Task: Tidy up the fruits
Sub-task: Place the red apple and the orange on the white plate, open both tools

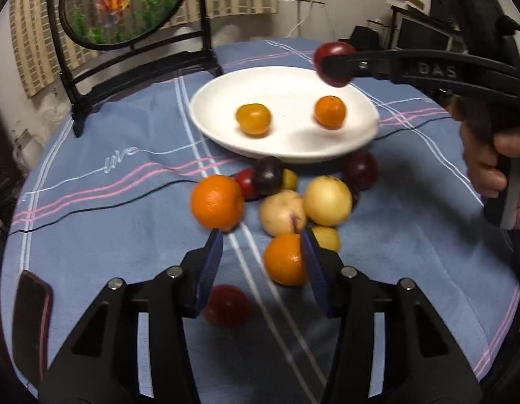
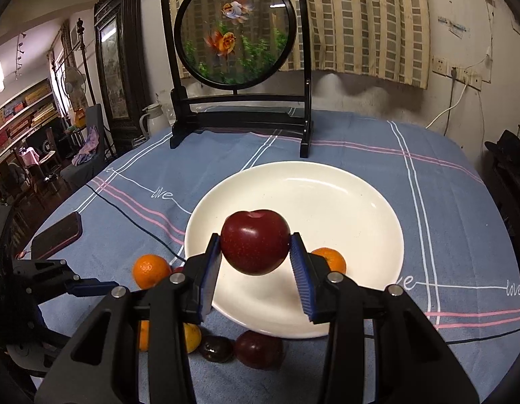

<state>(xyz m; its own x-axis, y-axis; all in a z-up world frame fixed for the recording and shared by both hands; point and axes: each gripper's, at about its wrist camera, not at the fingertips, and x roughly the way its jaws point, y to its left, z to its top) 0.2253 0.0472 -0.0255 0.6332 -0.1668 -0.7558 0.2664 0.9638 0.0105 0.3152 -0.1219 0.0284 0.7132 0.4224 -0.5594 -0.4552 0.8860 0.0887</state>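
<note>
A white plate [image 1: 287, 80] [image 2: 354, 202] sits mid-table with two small oranges [image 1: 253, 119] [image 1: 330, 111] on it. My right gripper [image 2: 256, 245] is shut on a dark red plum [image 2: 255, 240] and holds it above the plate's near rim; it shows at the upper right in the left wrist view [image 1: 334, 64]. My left gripper [image 1: 261, 239] is open and empty, low over a pile of fruit in front of the plate: an orange [image 1: 217, 202], another orange [image 1: 284, 259] by its right finger, yellow fruits [image 1: 327, 200], dark plums [image 1: 268, 175].
A red plum [image 1: 226, 306] lies alone under my left gripper. A phone [image 1: 33, 323] [image 2: 58, 235] lies at the table's left edge. A black-framed goldfish screen [image 2: 238, 33] stands at the back. A thin black cable [image 1: 91, 208] crosses the blue cloth.
</note>
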